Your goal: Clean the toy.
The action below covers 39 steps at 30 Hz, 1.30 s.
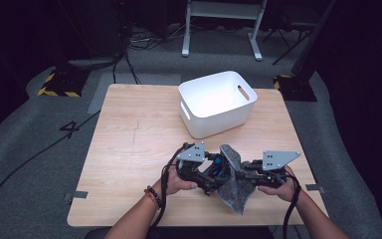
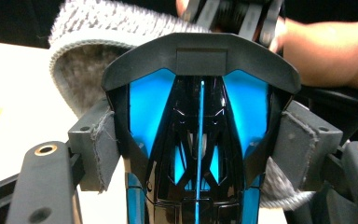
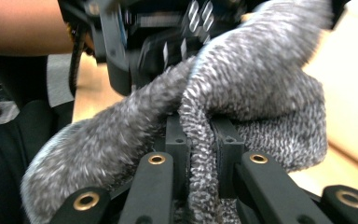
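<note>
**Grey knit pouch half over a black-and-blue gadget, bin waiting**

At the near edge of the wooden table (image 1: 129,134), I hold a black-and-blue gadget (image 1: 218,170) in my left gripper (image 1: 210,180) while my right gripper (image 1: 242,172) tugs a grey knit pouch (image 1: 236,186) around it. My left fingers (image 2: 98,149) press on both flanks of the gadget's black shell, clamped on it. My right fingers (image 3: 179,140) are pinched tight on a fold of the pouch, which bulges out either side of them.

As I judge it, the job is midway: the pouch is gathered around the gadget's far end but hangs loose below my hands, clear of the table, and the white bin (image 1: 218,102) behind stands empty. Seating the cover fully is left, and perhaps a drop into the bin.

The high view places both hands together in front of the bin. The left gripper view adds the gadget's glowing blue panels (image 2: 149,109) and the pouch's open rim (image 2: 72,56) curling behind it. The right gripper view gives the pinch itself, knit squeezed between my pads.
</note>
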Each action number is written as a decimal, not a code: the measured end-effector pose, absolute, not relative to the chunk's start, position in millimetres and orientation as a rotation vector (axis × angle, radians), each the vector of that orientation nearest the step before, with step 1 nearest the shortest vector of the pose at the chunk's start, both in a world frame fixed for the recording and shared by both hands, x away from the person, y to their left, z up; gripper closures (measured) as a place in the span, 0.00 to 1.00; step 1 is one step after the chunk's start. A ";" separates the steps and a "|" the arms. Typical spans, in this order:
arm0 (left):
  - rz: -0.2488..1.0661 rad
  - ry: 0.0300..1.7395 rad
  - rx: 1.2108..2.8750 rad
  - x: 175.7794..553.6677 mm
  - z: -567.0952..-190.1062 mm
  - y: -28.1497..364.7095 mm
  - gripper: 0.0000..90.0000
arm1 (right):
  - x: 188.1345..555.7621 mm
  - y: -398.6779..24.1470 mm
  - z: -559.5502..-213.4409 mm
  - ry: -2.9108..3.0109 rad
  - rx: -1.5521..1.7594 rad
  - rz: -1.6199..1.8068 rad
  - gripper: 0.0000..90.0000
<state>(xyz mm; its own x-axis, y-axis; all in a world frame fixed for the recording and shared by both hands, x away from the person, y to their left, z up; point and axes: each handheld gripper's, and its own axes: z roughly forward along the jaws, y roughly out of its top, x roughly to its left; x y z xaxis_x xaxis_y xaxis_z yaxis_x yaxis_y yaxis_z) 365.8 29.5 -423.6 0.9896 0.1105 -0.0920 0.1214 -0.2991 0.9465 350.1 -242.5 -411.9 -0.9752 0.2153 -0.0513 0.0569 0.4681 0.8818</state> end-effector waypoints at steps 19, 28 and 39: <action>0.001 0.160 1.802 360.8 -408.4 31.5 0.28 | 352.4 -190.9 -463.5 2.779 0.138 1.311 0.89; 0.023 0.181 1.793 362.4 -405.3 46.5 0.28 | 357.4 -208.7 -472.0 2.795 0.217 1.249 0.89; 0.002 0.186 1.890 369.7 -424.8 34.4 0.28 | 356.1 -243.7 -425.9 2.574 0.241 1.547 0.89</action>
<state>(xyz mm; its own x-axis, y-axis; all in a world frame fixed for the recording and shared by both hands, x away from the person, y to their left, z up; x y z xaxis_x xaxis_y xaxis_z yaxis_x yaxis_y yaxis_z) 369.7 34.4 -424.8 0.9873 0.1297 -0.0914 0.1280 -0.3102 0.9420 356.1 -243.7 -425.9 -0.9790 0.2018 -0.0279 0.0701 0.4622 0.8840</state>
